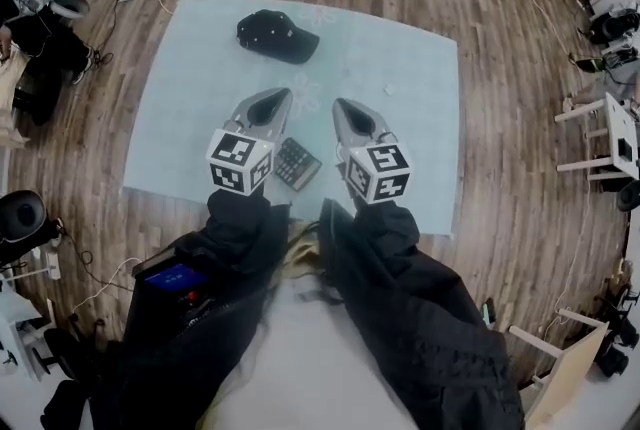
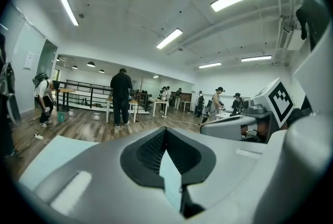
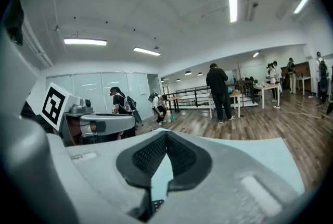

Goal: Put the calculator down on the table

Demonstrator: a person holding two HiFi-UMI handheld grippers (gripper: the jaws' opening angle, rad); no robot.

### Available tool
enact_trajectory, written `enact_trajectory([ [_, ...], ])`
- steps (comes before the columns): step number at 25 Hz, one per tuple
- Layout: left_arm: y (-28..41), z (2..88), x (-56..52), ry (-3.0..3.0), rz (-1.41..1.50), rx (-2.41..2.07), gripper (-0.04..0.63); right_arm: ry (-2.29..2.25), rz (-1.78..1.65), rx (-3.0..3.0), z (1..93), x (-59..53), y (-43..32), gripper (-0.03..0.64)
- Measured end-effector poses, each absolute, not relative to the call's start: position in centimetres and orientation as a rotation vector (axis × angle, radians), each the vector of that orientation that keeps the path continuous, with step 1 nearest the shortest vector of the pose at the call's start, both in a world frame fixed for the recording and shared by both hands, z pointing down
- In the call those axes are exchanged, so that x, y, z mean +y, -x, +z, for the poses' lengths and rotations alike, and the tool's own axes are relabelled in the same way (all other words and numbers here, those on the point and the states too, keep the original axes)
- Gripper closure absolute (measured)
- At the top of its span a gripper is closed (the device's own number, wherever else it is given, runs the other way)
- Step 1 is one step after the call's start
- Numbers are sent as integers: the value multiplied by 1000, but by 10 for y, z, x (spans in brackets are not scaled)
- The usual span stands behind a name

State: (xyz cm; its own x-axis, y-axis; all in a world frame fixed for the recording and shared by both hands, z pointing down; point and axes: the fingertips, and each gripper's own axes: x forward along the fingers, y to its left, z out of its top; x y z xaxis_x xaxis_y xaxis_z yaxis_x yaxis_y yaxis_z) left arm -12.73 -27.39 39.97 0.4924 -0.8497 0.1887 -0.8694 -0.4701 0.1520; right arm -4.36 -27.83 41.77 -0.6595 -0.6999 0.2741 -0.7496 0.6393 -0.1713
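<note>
Head view: calculator (image 1: 297, 164) seen flat on desk (image 1: 190, 68), below and between left gripper (image 1: 282, 100) and right gripper (image 1: 341, 108); left nearer. Both jaws closed together, nothing held.

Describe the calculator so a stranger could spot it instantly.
Find the pale blue sheet. Near its close edge, between the left gripper and right gripper, lies the calculator: flat, dark, with a key grid, unlike the rounded black cap farther back.

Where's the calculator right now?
The calculator lies on the pale blue table near its front edge, seen in the head view between the left claw and right claw; the black cap sits farther back.
</note>
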Motion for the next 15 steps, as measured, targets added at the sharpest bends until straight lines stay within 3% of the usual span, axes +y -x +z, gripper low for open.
enact_trajectory([
  [15,121,270,-278,-2678,-202,-1669,598,-1334,62,-2762,318,-271,14,615],
])
